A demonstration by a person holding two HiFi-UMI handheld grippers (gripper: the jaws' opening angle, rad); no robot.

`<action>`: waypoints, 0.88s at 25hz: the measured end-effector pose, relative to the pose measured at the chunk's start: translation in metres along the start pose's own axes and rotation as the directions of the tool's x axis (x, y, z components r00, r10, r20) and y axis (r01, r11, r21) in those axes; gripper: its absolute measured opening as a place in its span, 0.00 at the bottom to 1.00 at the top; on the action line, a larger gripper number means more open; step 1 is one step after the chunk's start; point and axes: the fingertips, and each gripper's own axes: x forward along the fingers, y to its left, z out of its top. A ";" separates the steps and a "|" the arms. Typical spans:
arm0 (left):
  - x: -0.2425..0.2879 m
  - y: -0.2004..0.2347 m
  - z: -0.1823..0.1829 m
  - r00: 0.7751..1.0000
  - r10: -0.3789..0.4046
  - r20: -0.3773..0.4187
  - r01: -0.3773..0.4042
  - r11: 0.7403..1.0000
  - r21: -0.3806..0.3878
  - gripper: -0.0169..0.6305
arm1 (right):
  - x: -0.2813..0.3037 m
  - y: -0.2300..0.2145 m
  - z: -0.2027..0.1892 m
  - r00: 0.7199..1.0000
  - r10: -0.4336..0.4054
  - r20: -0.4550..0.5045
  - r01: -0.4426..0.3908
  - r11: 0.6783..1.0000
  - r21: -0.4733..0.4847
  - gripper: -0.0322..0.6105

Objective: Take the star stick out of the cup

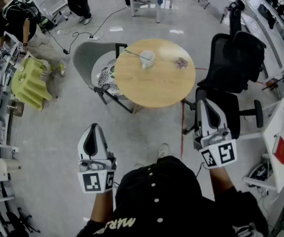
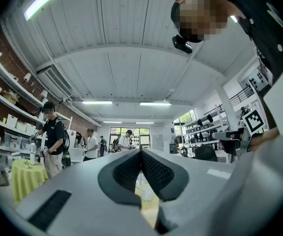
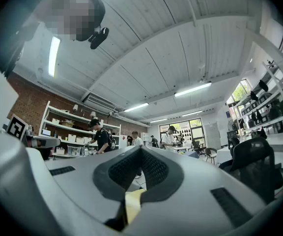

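Cup (image 1: 147,59): upright on far part of desk (image 1: 157,90), well ahead of both grippers.
Stick (image 1: 133,54): in cup, leaning left over rim, free end open to a pinch.
Left gripper (image 1: 93,128): low by body, jaws pressed together, empty.
Right gripper (image 1: 207,105): likewise low, jaws pressed together on nothing; likely just carried, reach not begun.

White cup (image 1: 147,59) stands upright on the round wooden table (image 1: 154,85), near its far edge. A thin stick (image 1: 133,53) sits in the cup, leaning left over the rim; its star end is seemingly too small to make out.
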 end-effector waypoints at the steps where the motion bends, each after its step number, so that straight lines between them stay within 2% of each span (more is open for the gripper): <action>1: 0.000 0.001 0.000 1.000 0.000 0.000 0.000 1.000 0.001 0.03 | 0.001 0.001 0.000 1.000 0.001 0.000 -0.001 1.000 -0.003 0.03; 7: 0.001 0.002 -0.001 1.000 -0.001 -0.004 0.001 1.000 0.001 0.03 | 0.005 0.005 -0.002 1.000 0.005 -0.020 -0.006 0.998 -0.060 0.04; 19: 0.003 0.002 -0.003 1.000 0.005 -0.014 -0.005 1.000 0.006 0.03 | 0.004 -0.001 -0.005 1.000 0.003 -0.008 -0.003 0.999 -0.051 0.05; 20: 0.005 0.001 -0.004 1.000 0.005 -0.017 -0.005 1.000 0.008 0.03 | 0.005 -0.003 -0.006 1.000 0.007 -0.008 -0.007 0.999 -0.048 0.07; 21: 0.006 0.000 -0.004 1.000 0.006 -0.019 -0.006 1.000 0.009 0.03 | 0.006 -0.004 -0.007 1.000 0.015 -0.011 -0.015 0.999 -0.044 0.14; 22: 0.008 -0.001 -0.005 1.000 0.008 -0.022 -0.008 1.000 0.011 0.03 | 0.008 -0.005 -0.008 1.000 0.025 -0.016 -0.026 0.999 -0.039 0.26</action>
